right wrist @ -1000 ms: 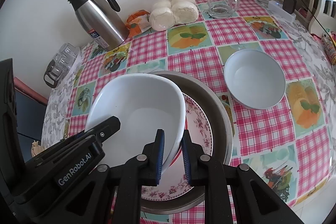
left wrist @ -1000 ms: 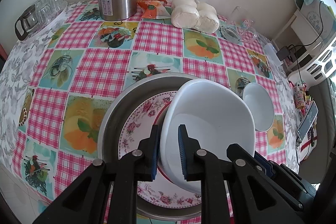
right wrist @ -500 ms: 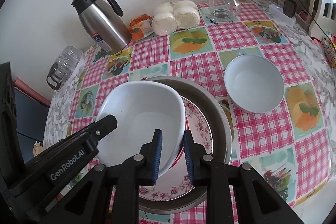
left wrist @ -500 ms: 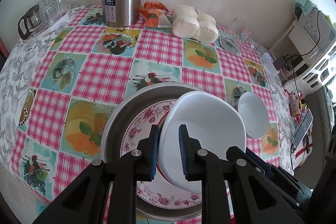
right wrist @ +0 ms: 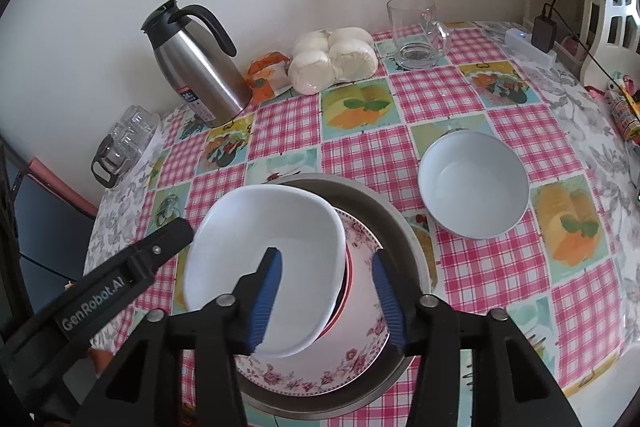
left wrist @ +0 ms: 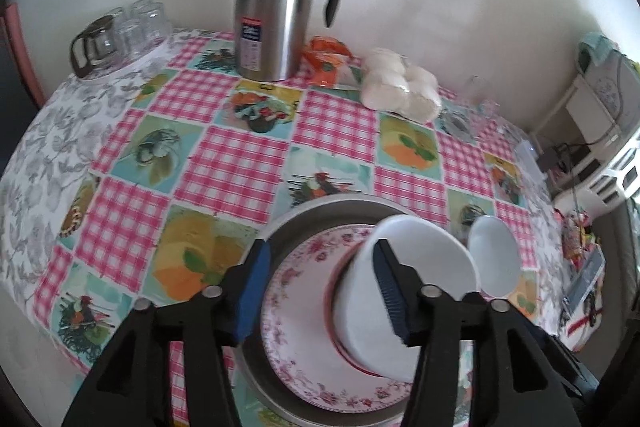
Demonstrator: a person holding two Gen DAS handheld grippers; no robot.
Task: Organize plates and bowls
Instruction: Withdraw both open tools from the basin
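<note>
A white squarish bowl (left wrist: 404, 287) (right wrist: 272, 247) rests, tilted, on a red-rimmed dish atop the floral plate (left wrist: 304, 327) (right wrist: 360, 311) inside a round metal pan (left wrist: 320, 219) (right wrist: 396, 227). My left gripper (left wrist: 322, 291) straddles the bowl's left wall. Its jaws are opening and the pads stand off the rim. My right gripper (right wrist: 326, 297) straddles the bowl's right wall the same way, jaws opening, pads not touching. A finger (right wrist: 160, 247) of the left gripper shows at the bowl's left side in the right wrist view. A smaller round white bowl (left wrist: 494, 259) (right wrist: 474, 183) sits on the tablecloth right of the pan.
At the back by the wall stand a steel thermos jug (left wrist: 276, 15) (right wrist: 200, 71), an orange packet (right wrist: 268, 75), a bag of white buns (left wrist: 400, 87) (right wrist: 332, 59) and a glass mug (right wrist: 416, 31). Glass cups (left wrist: 116, 35) crowd the far left corner. A power strip (right wrist: 528, 43) lies at the right edge.
Both grippers have opened from the white bowl's rim and let it go; it now rests on the stack in the pan. The left gripper has drawn up and back.
</note>
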